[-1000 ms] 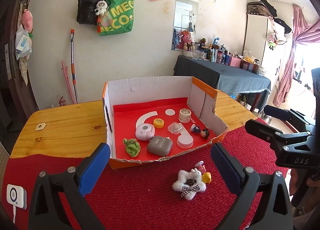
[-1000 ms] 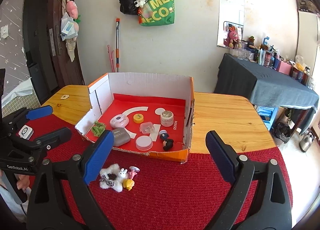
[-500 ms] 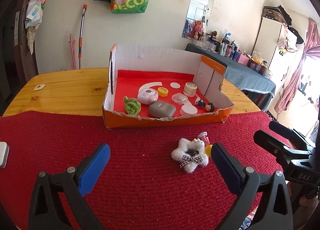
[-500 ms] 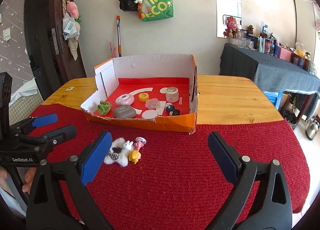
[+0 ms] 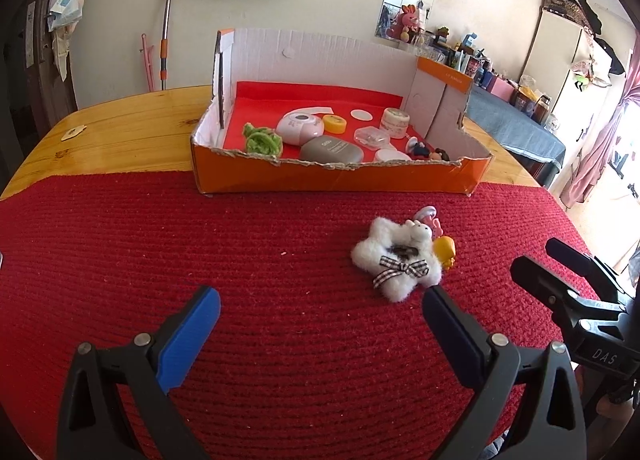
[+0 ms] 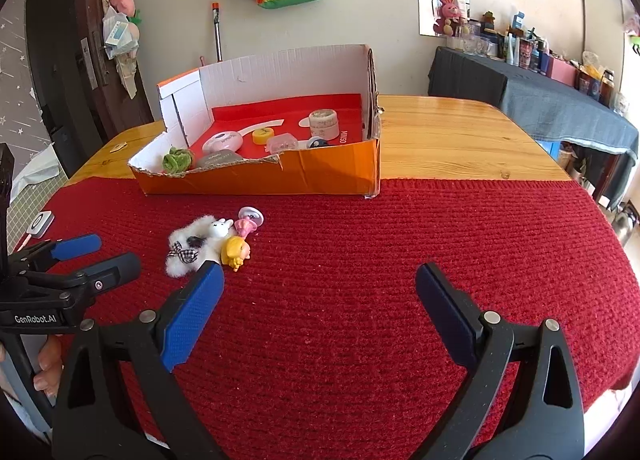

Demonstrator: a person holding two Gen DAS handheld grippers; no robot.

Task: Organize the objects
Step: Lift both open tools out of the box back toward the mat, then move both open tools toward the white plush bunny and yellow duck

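Note:
A white fluffy star plush (image 5: 396, 260) with a checked bow lies on the red mat (image 5: 200, 244), with a small white rabbit figure (image 6: 221, 227), a pink figure (image 6: 246, 224) and a yellow figure (image 6: 236, 251) beside it. Behind them stands an orange cardboard box (image 5: 332, 177) holding several small items. My left gripper (image 5: 320, 306) is open, low over the mat, the plush just past its right finger. My right gripper (image 6: 318, 280) is open too, with the toys off its left finger. Nothing is held.
The mat covers the near half of a wooden table (image 6: 452, 135). A small white device (image 6: 40, 223) lies at the mat's left edge. A dark-clothed side table (image 6: 532, 99) with bottles stands at the right. Bags hang on the far wall.
Both grippers have come down and forward toward the mat; the plush and the figures now sit closer to the fingertips. Both stay open.

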